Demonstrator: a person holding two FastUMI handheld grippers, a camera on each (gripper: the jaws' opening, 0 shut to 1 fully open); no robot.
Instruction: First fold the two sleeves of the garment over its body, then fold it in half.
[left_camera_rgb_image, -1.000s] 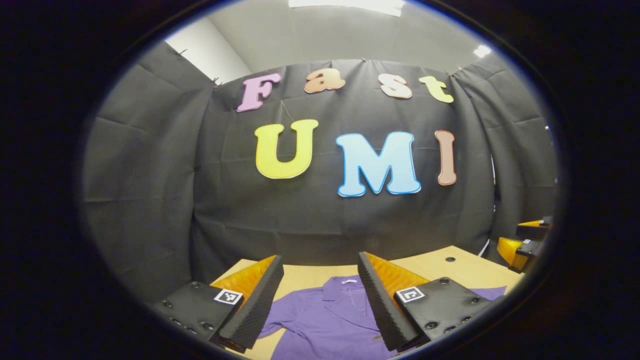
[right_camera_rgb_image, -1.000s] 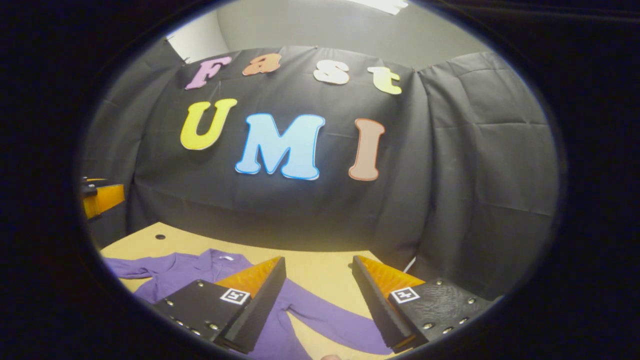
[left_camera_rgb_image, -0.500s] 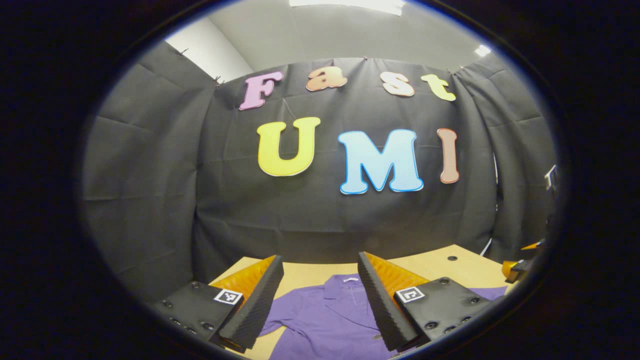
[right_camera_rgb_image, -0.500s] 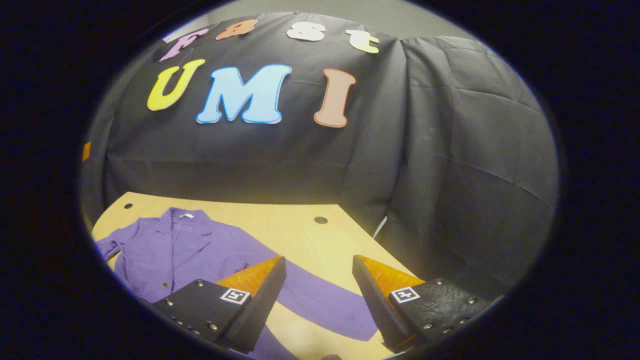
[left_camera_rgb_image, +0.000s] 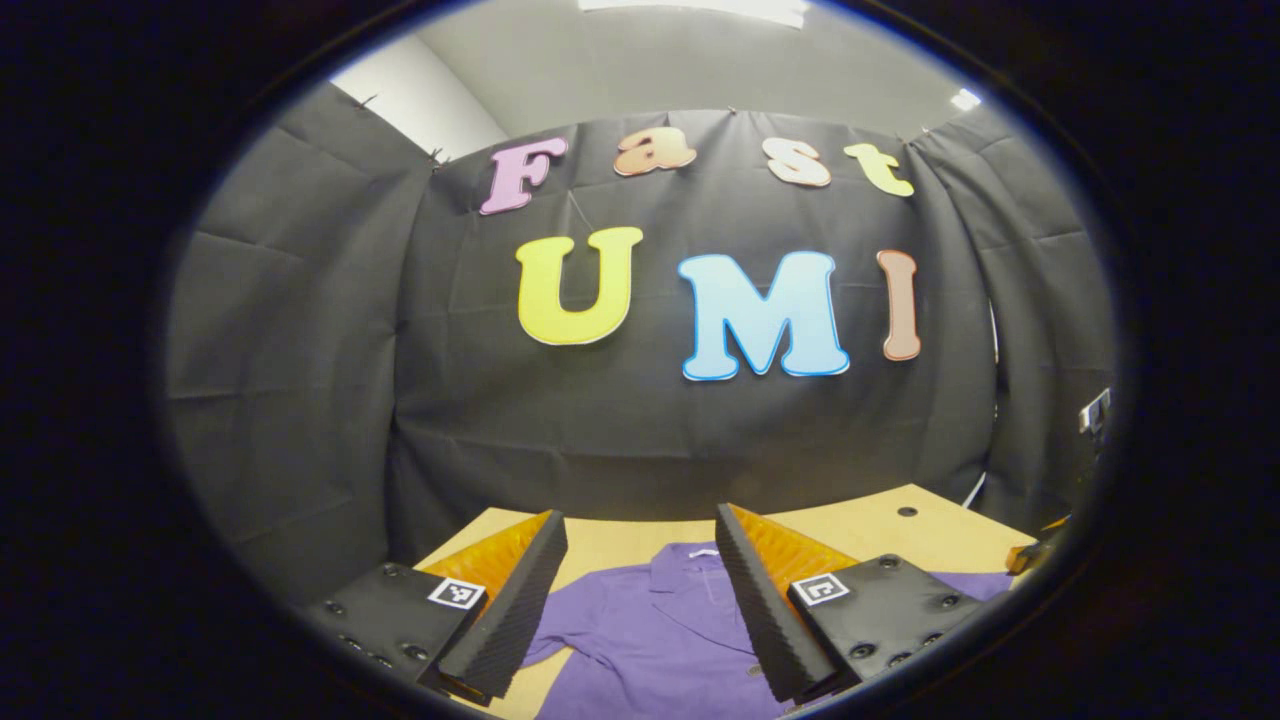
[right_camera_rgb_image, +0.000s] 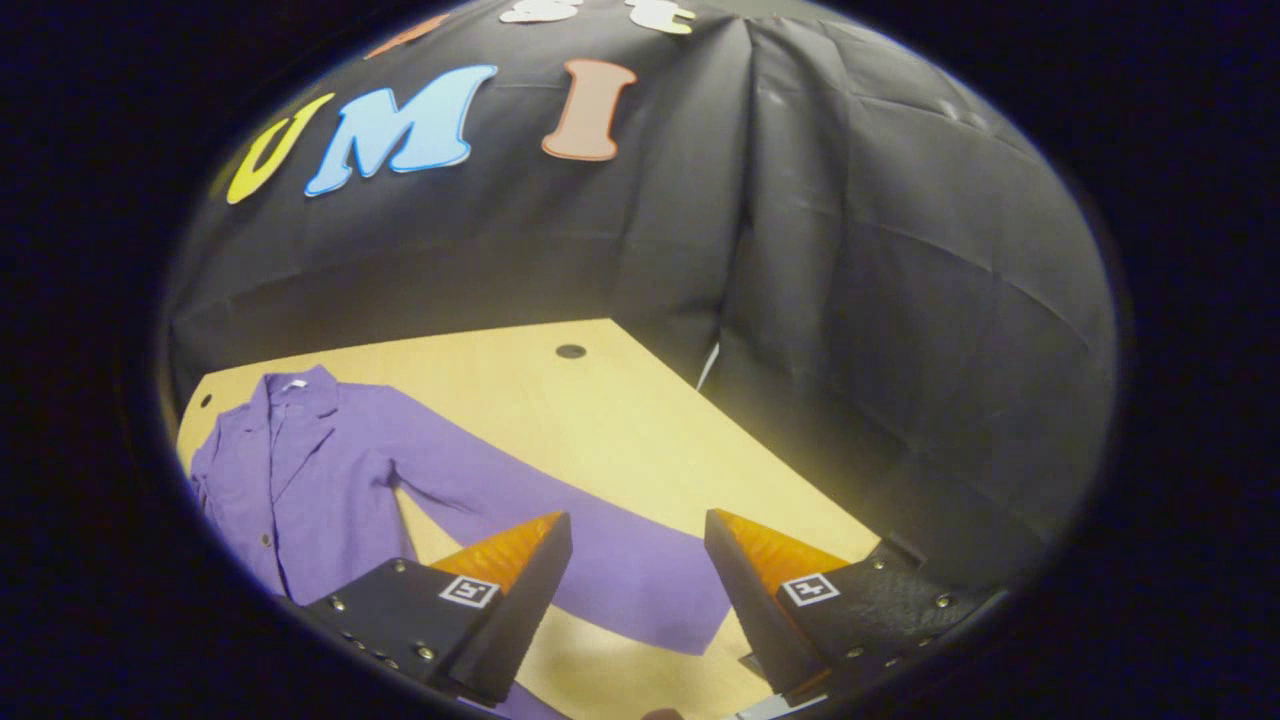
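Since a second ago the right gripper (right_camera_rgb_image: 630, 560) has tipped downward and swung toward the garment's outstretched sleeve (right_camera_rgb_image: 590, 550), while the left gripper (left_camera_rgb_image: 635, 590) has barely shifted. Seen from the right gripper view, its fingers stand wide apart with nothing between them, hovering above the sleeve's cuff end, which lies flat on the tabletop (right_camera_rgb_image: 600, 410) just ahead of the fingertips. From there the sleeve runs away to the left into the body of the purple garment (right_camera_rgb_image: 300, 470), spread out with its collar toward the booth wall. In the left gripper view, that gripper is also spread wide and empty, raised over the garment (left_camera_rgb_image: 650, 630), whose collar and chest lie between its fingers.
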